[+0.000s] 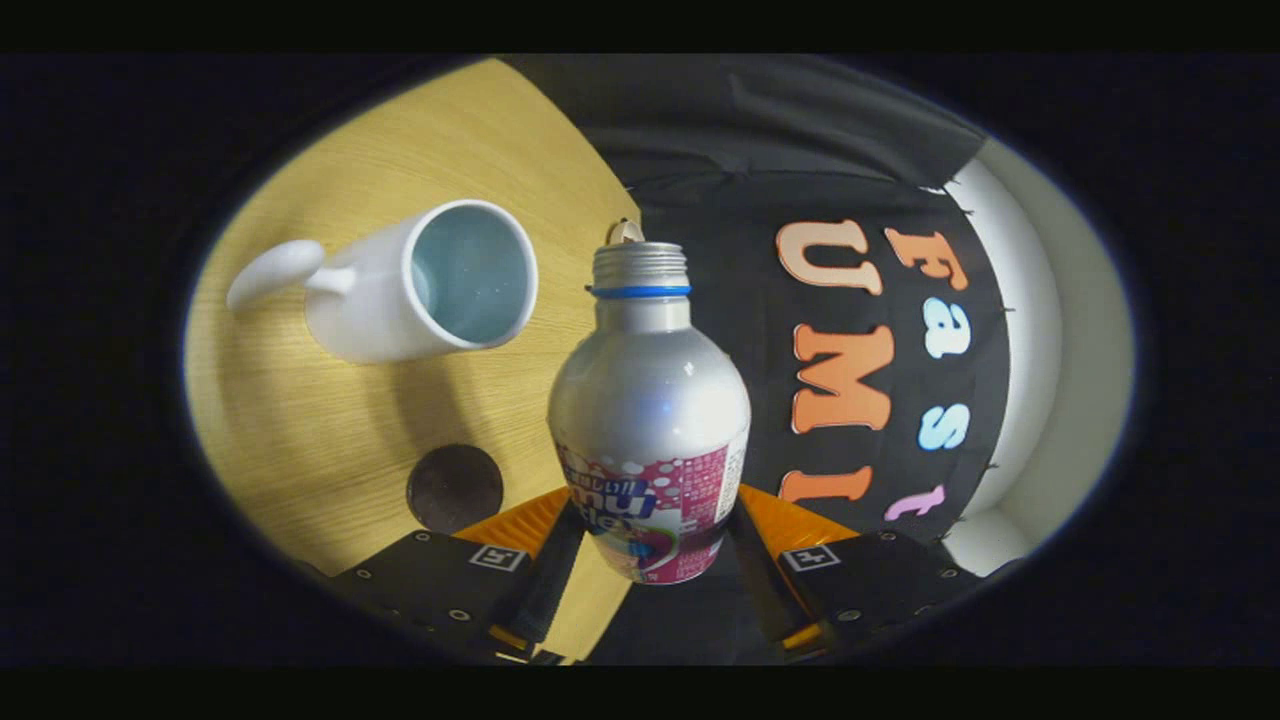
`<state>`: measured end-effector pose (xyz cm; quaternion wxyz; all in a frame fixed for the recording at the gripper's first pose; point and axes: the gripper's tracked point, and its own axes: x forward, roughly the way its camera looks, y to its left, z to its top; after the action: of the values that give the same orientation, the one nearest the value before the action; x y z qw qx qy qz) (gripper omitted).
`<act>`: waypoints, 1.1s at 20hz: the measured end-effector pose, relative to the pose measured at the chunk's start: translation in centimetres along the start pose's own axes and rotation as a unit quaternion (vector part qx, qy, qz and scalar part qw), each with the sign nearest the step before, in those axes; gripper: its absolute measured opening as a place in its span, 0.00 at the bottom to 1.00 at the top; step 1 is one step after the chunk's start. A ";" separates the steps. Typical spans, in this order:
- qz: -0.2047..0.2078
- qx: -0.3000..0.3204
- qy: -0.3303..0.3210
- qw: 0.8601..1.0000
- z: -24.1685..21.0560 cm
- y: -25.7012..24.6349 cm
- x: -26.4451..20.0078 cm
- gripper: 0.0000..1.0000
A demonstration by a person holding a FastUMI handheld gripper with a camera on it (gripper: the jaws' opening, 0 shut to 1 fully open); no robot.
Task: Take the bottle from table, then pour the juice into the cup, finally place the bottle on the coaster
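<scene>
Cup (420, 285) sits farthest left on the wooden tabletop (300, 440), white, handle pointing away from the bottle, inside pale and hard to read. Coaster (455, 488), dark and round, lies nearer the tool, its lower edge cut off by the left finger. Bottle (650, 400), silver, uncapped, is clenched in the tool (650, 545), both fingers pressed on its label, base hidden between them, raised beside the cup.

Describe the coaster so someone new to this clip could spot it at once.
Start at the wooden table. Between the white cup and the gripper, which is shut on the bottle, lies the coaster. It is the one flat, dark brown disc there.
</scene>
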<state>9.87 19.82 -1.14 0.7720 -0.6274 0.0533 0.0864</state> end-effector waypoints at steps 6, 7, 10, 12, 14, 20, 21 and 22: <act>0.061 0.285 0.000 0.957 -3.4 2.7 0.0 0.78; 0.070 0.335 -0.002 0.940 -3.6 3.0 0.1 0.78; 0.069 0.447 -0.005 0.892 -4.6 2.9 0.2 0.78; 0.085 0.517 -0.011 0.852 -4.7 3.4 0.6 0.78; 0.103 0.576 -0.019 0.811 -4.4 4.1 0.7 0.78; 0.118 0.655 -0.005 0.746 -5.2 5.4 1.6 0.78; 0.119 0.659 -0.006 0.742 -5.2 5.4 1.5 0.78; 0.121 0.662 -0.008 0.740 -5.0 5.3 1.6 0.78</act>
<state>10.49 16.10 -7.57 0.9764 0.0537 0.1658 0.1271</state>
